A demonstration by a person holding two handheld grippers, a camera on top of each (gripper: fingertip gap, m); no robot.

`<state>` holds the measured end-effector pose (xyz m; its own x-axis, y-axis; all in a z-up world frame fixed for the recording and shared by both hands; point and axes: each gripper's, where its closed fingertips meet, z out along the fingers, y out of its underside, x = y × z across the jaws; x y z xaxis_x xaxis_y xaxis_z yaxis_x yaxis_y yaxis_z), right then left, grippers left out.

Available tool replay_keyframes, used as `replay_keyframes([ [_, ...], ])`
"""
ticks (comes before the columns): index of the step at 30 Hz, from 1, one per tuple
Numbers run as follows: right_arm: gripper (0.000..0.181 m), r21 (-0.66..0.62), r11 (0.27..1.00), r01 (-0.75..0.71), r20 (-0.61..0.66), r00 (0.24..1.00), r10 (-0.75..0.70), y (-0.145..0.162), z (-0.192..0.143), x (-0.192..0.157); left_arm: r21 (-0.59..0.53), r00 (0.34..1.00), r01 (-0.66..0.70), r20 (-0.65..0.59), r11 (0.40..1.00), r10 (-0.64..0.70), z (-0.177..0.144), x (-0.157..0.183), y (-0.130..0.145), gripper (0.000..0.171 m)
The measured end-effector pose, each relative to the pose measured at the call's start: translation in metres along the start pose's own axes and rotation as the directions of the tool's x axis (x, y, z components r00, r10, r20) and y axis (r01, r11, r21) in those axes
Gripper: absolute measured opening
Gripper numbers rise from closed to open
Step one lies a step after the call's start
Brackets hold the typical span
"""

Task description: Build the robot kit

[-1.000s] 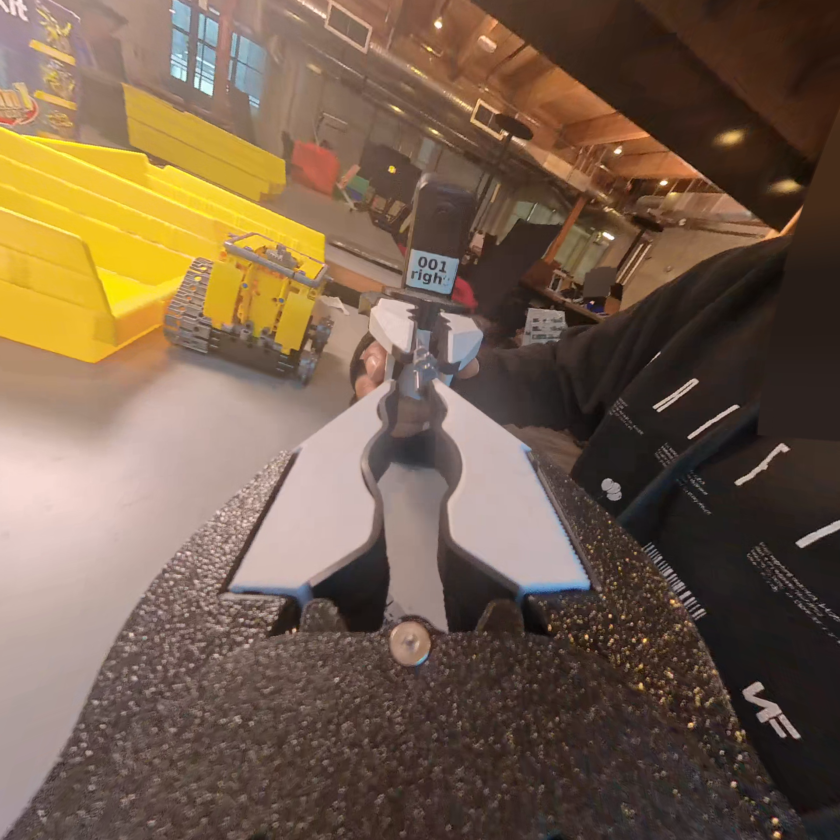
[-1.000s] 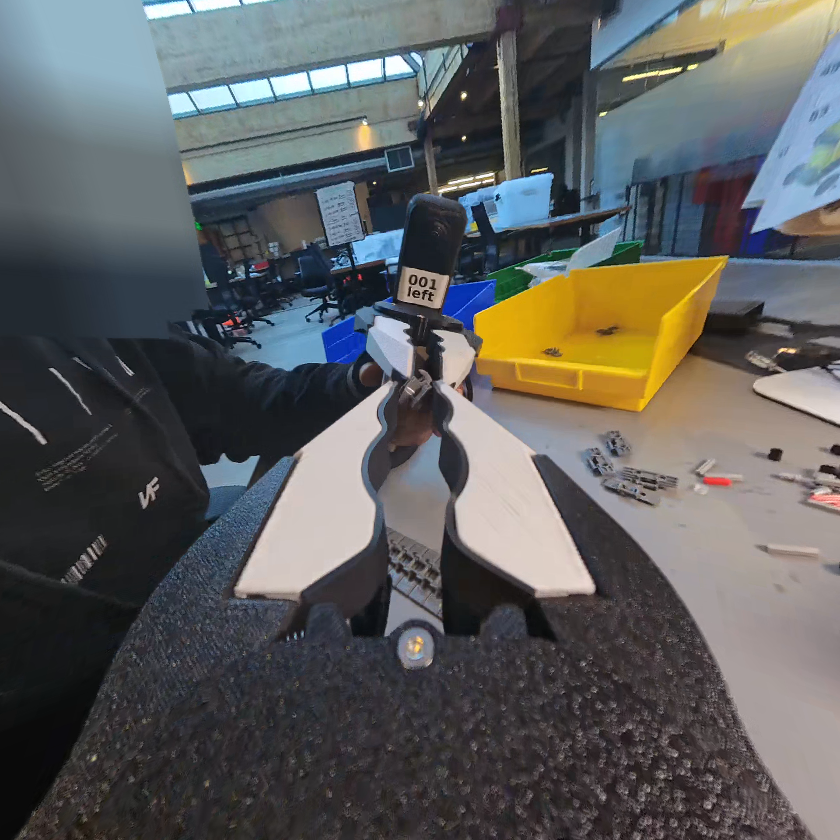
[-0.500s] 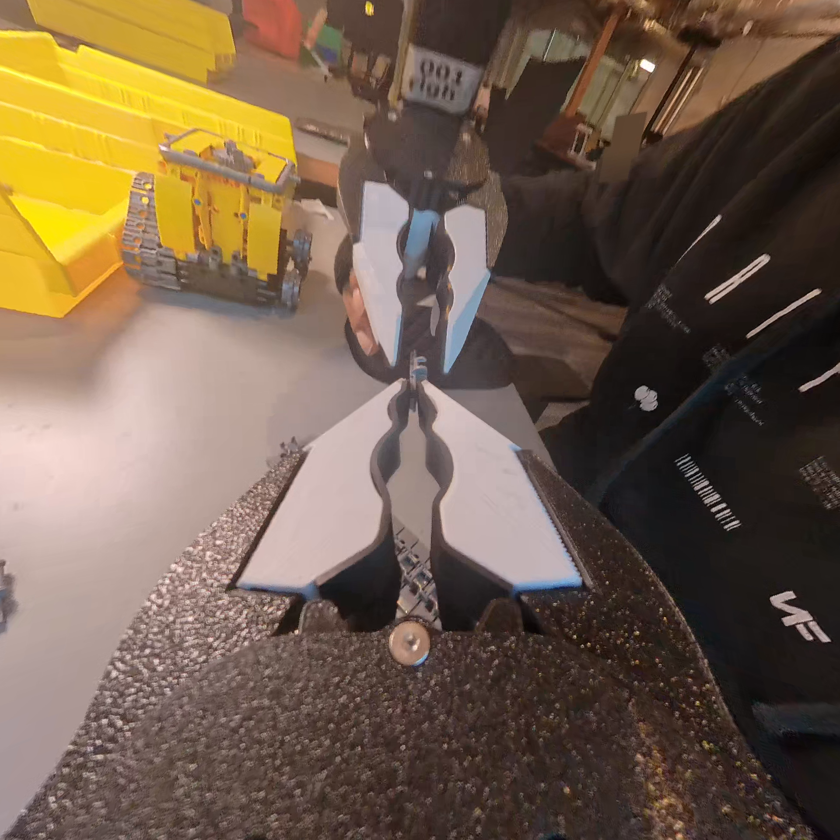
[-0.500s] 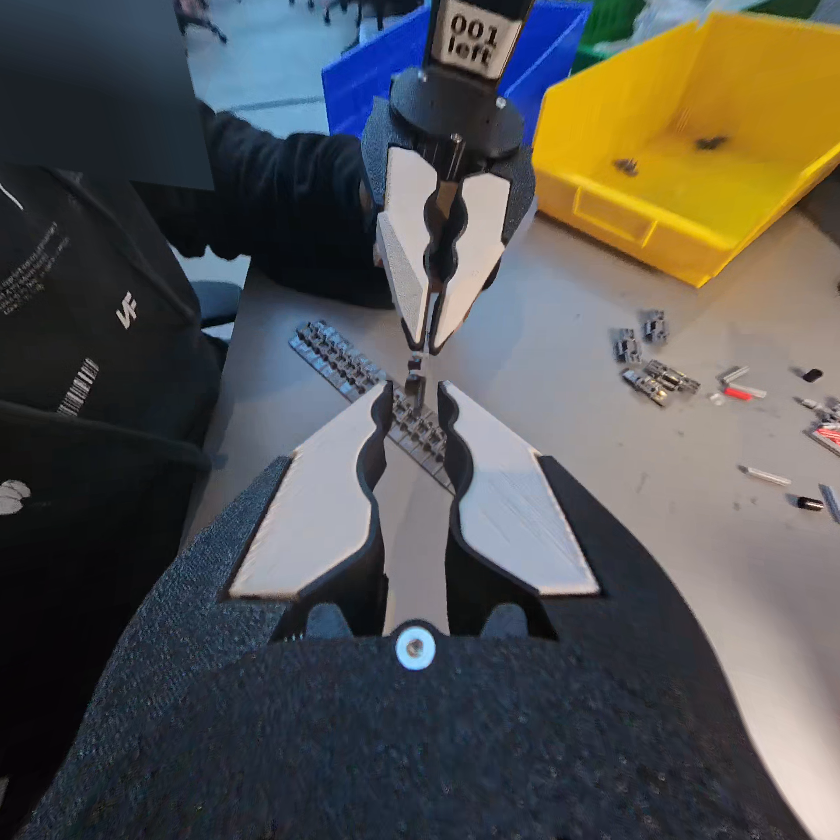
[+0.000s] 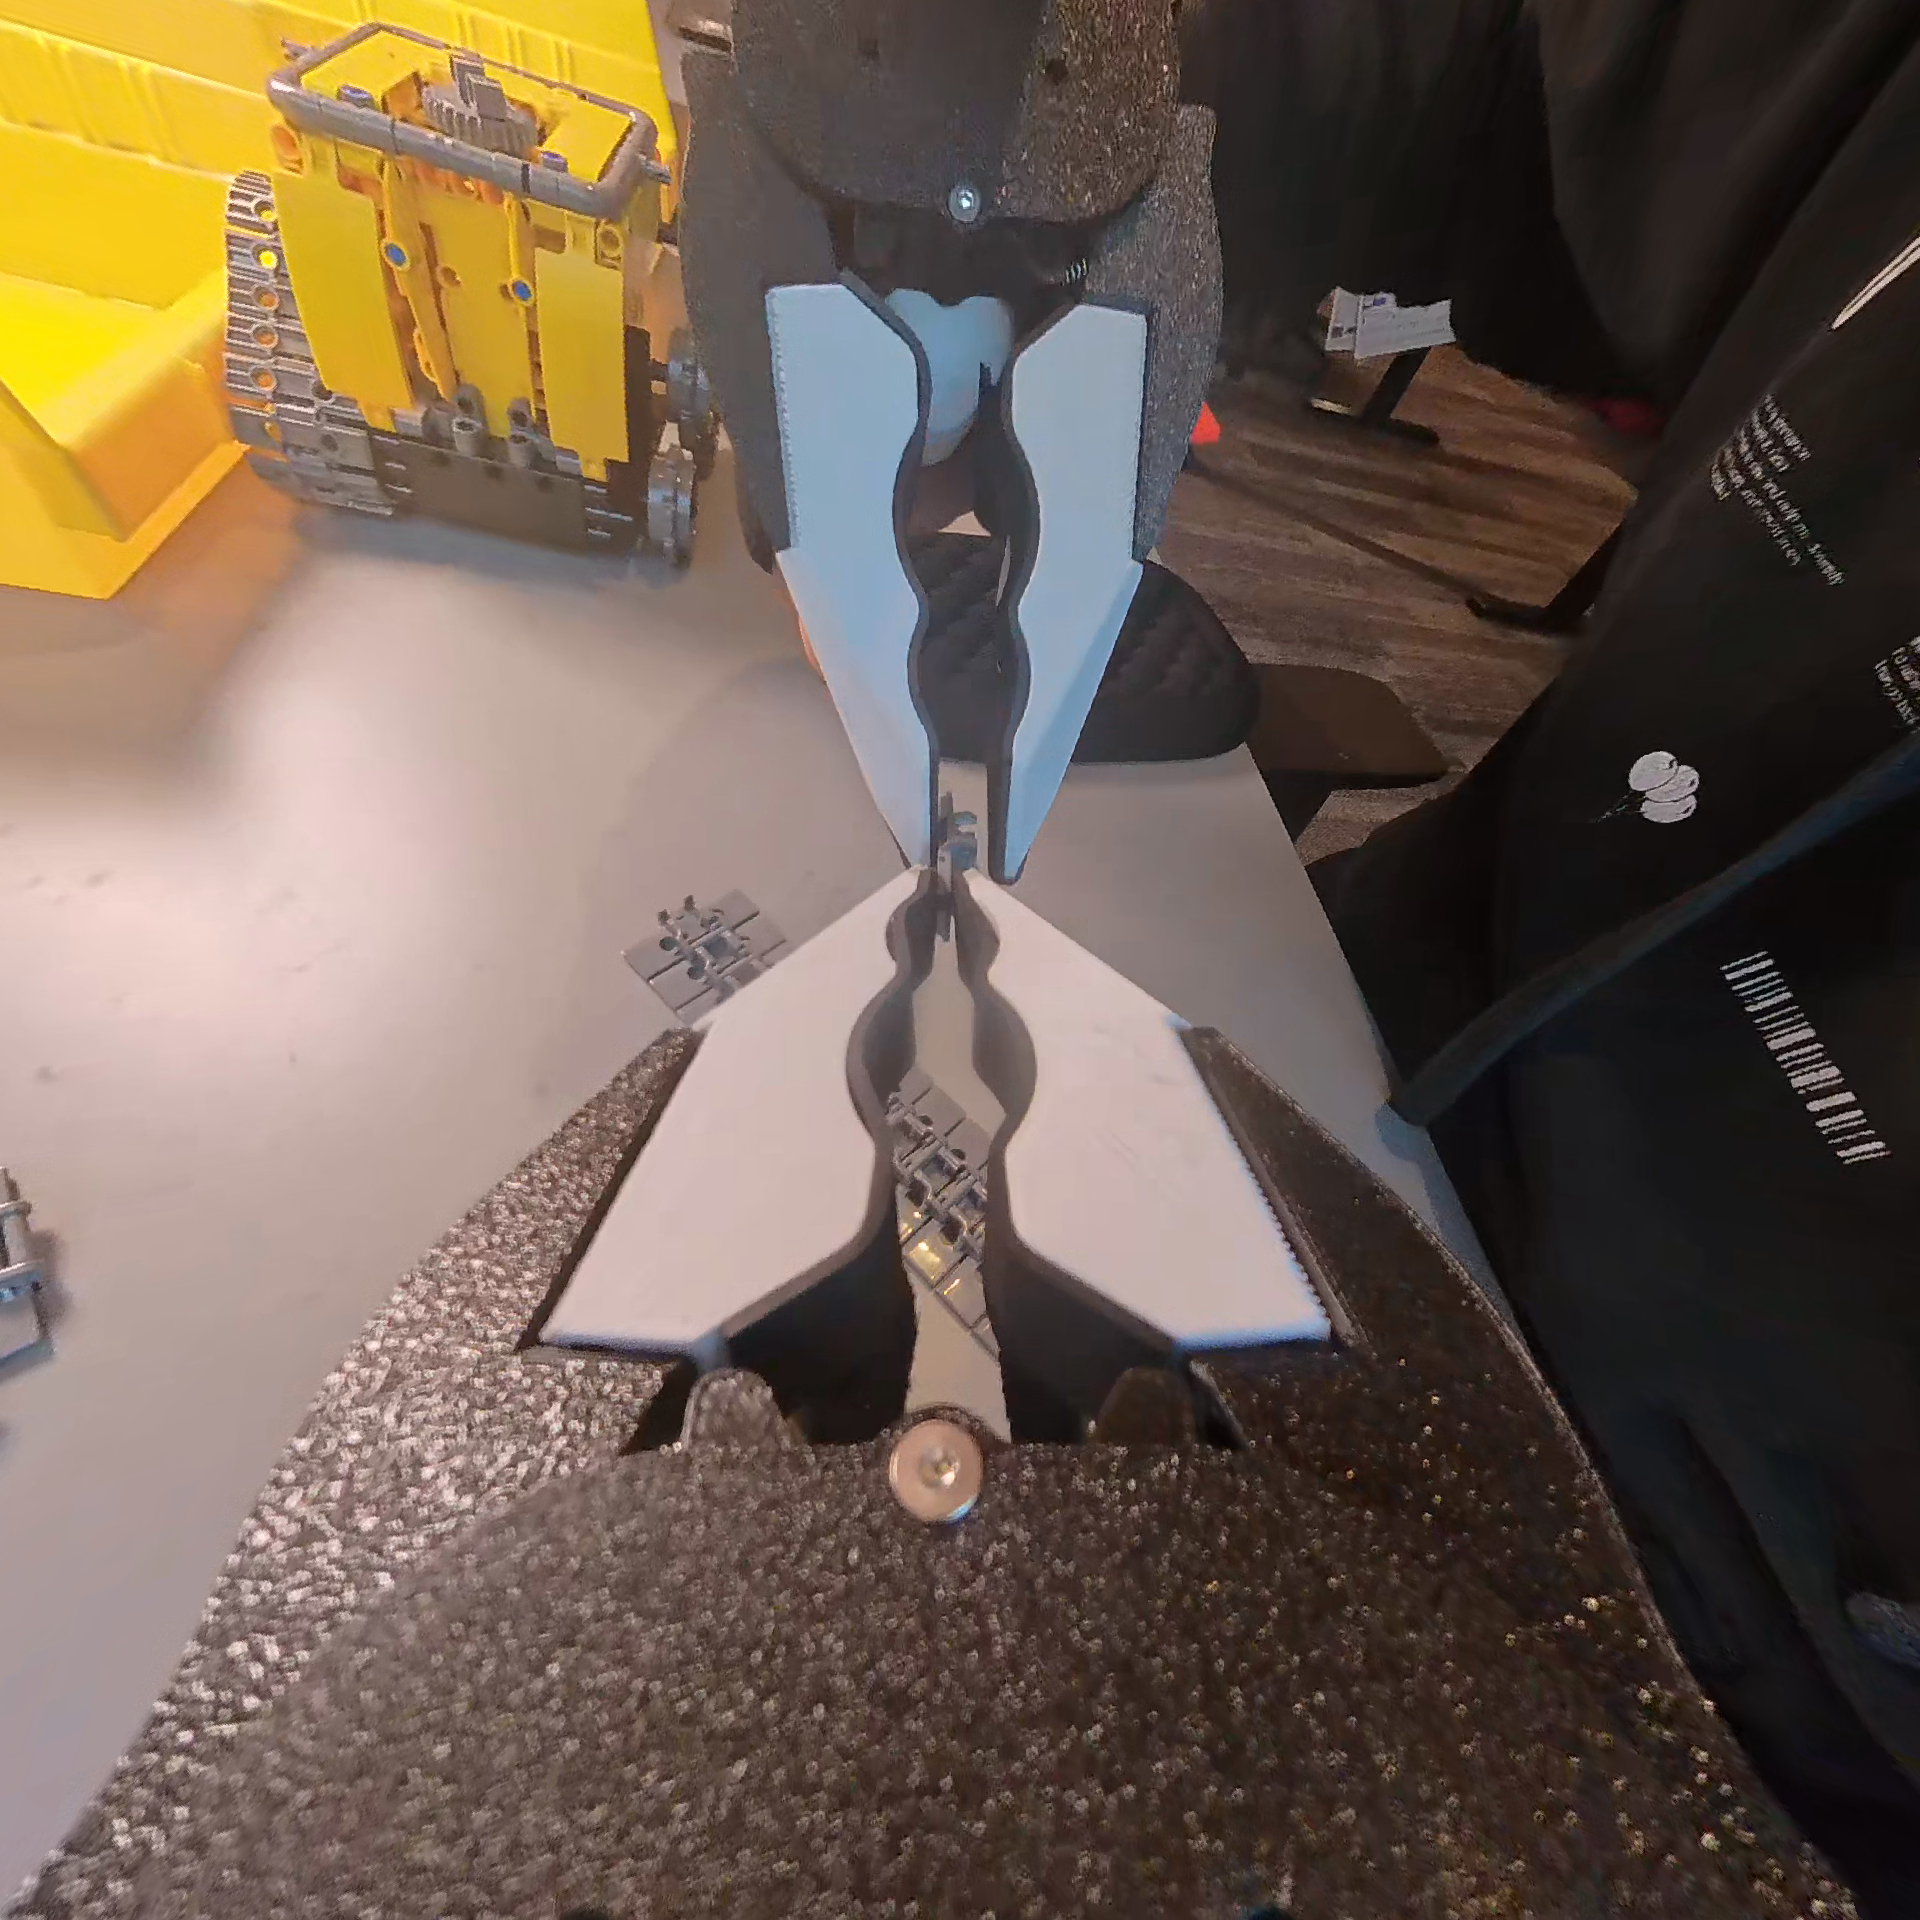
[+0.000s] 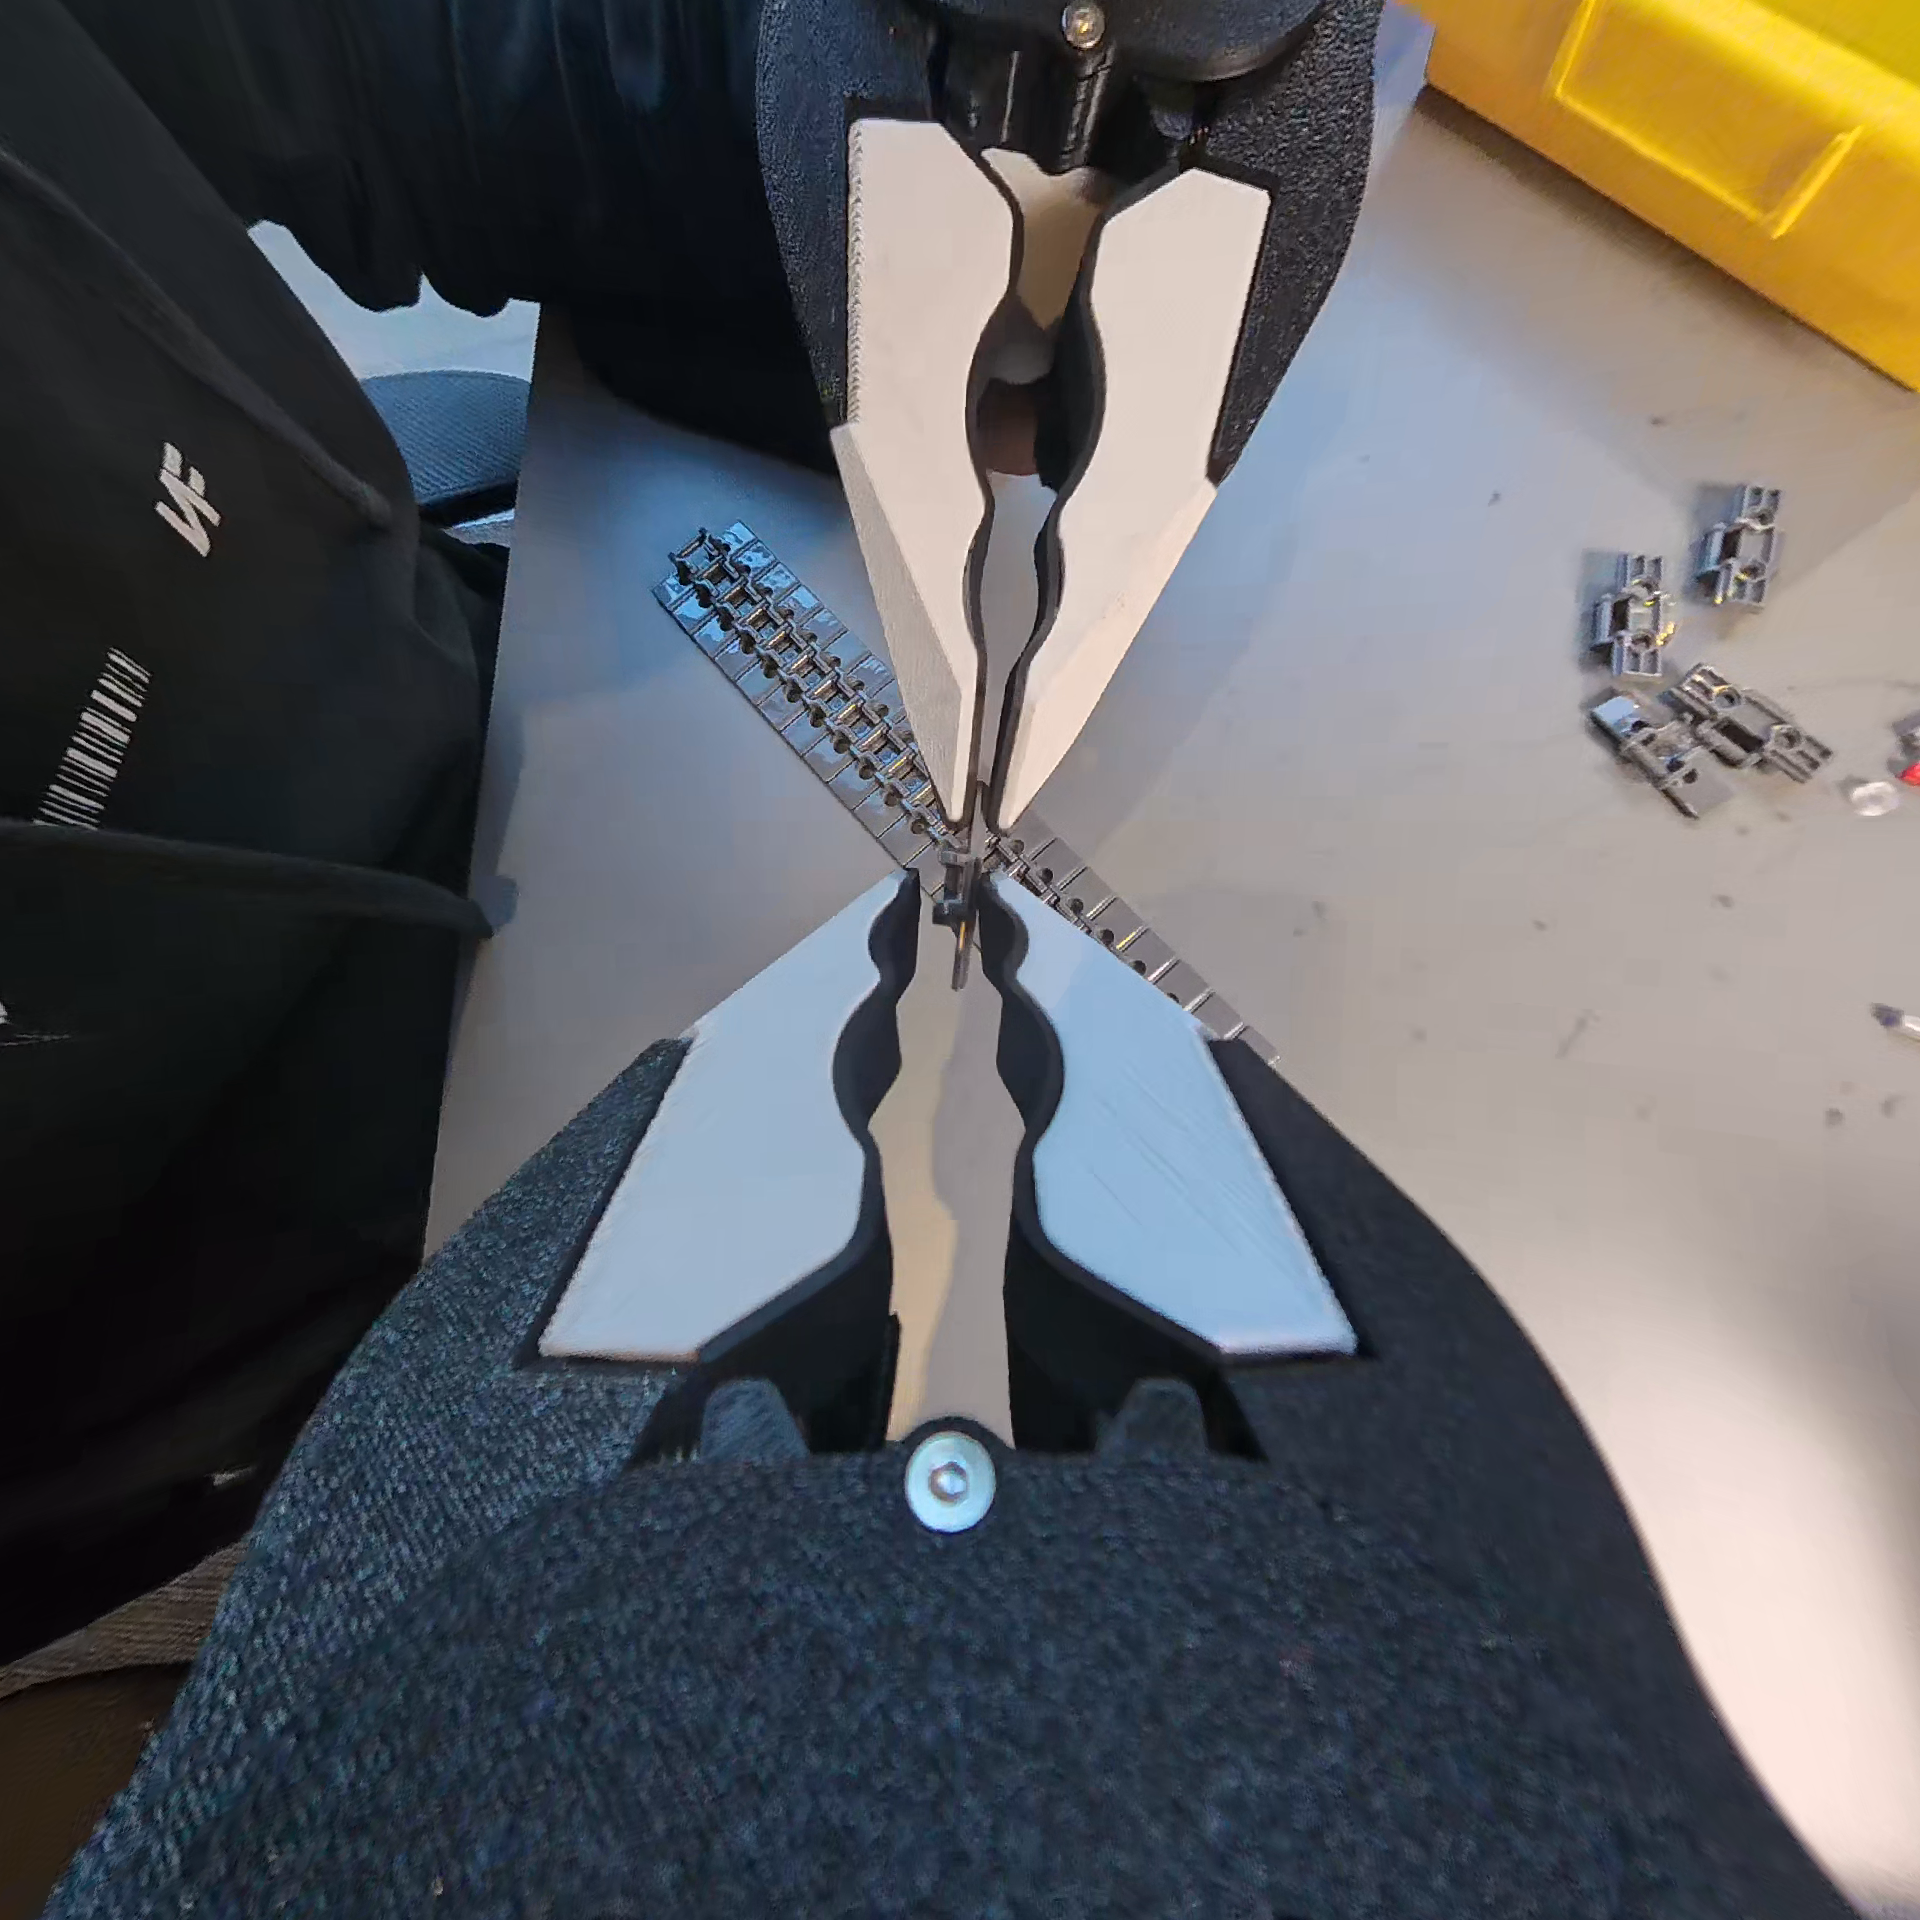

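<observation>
My left gripper (image 5: 943,885) is shut on a small grey track link (image 5: 948,878), held edge-on just above the grey table (image 5: 312,831). My right gripper (image 6: 954,888) faces it tip to tip. Its jaws stand slightly apart around the same link (image 6: 961,914), with a thin gap showing on each side. In the right wrist view the left gripper (image 6: 975,808) comes down from the top, jaws together. A long strip of joined grey track links (image 6: 790,665) lies flat on the table under both tips. It also shows in the left wrist view (image 5: 707,951).
A yellow tracked toy vehicle (image 5: 447,291) and a yellow bin (image 5: 83,416) stand at the far left. Another yellow bin (image 6: 1714,156) and loose grey links (image 6: 1683,665) lie to the right. A person in a black sweatshirt (image 6: 156,727) sits at the table edge.
Both grippers have tipped down from level to point at the table above the track strip. The right gripper's jaws have parted a little; the left stays shut on the link.
</observation>
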<state>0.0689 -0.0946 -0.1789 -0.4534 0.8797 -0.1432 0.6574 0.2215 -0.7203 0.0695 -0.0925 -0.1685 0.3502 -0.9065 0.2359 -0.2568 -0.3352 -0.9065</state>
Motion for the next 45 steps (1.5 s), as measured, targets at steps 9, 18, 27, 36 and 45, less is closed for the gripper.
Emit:
replay_keyframes([
  [9, 0.007, -0.018, 0.999, -0.038, -0.037, 0.999, 0.037, 0.003, 0.003, 0.01, -0.018, 0.999, 0.008, 0.047, 1.0, -0.008, 0.002, -0.006, 0.004, 0.001],
  [18, 0.007, 0.019, 0.806, -0.591, -0.177, 0.792, 0.585, 0.054, -0.008, 0.074, -0.195, 0.946, 0.104, 0.321, 0.975, -0.037, 0.022, -0.043, 0.04, 0.024],
  [27, 0.007, 0.04, 0.697, -0.715, -0.129, 0.688, 0.714, 0.067, 0.007, 0.073, -0.322, 0.916, 0.096, 0.399, 0.942, 0.043, 0.035, -0.048, 0.061, 0.026],
  [36, 0.007, 0.018, 0.735, -0.678, -0.208, 0.716, 0.666, 0.069, 0.007, 0.074, -0.328, 0.897, 0.09, 0.437, 0.94, 0.067, 0.036, -0.049, 0.061, 0.023],
  [45, 0.008, -0.111, 0.8, -0.59, -0.252, 0.795, 0.552, 0.072, 0.007, 0.073, -0.326, 0.892, 0.091, 0.447, 0.941, 0.069, 0.036, -0.049, 0.061, 0.022],
])
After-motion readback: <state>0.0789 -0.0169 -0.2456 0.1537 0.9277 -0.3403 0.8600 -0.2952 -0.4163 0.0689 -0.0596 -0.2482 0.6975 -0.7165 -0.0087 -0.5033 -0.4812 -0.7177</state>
